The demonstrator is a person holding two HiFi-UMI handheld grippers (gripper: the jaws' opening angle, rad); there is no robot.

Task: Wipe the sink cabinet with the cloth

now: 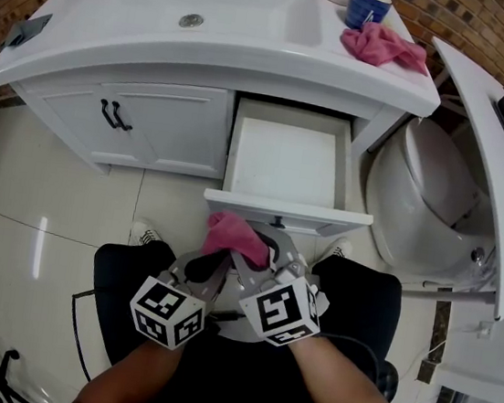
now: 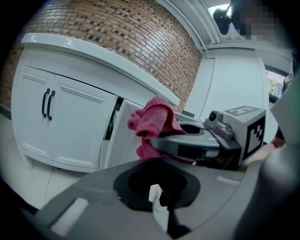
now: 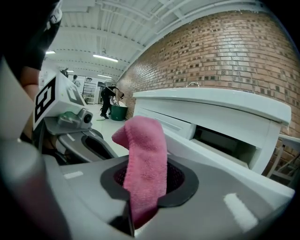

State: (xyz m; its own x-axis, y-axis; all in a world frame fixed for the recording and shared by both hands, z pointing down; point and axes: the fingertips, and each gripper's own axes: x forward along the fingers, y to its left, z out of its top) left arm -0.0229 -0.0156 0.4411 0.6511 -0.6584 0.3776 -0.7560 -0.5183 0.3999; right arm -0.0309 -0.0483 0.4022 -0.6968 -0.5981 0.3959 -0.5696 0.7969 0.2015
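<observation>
The white sink cabinet (image 1: 165, 125) has one drawer (image 1: 285, 163) pulled open, and it looks empty. A pink cloth (image 1: 236, 235) hangs just below the drawer's front edge. My right gripper (image 1: 249, 258) is shut on it, and in the right gripper view the cloth (image 3: 145, 159) stands up between the jaws (image 3: 140, 206). My left gripper (image 1: 211, 269) sits close beside it on the left, shut with nothing in it (image 2: 159, 206). The left gripper view shows the cloth (image 2: 154, 123) in front of the drawer side, above the right gripper (image 2: 201, 140).
A second pink cloth (image 1: 383, 45) and a blue cup (image 1: 365, 5) lie on the countertop at the right. The basin drain (image 1: 191, 20) is at the centre. A toilet (image 1: 427, 201) stands right of the cabinet. The two cabinet doors (image 2: 61, 122) are closed. Tiled floor lies below.
</observation>
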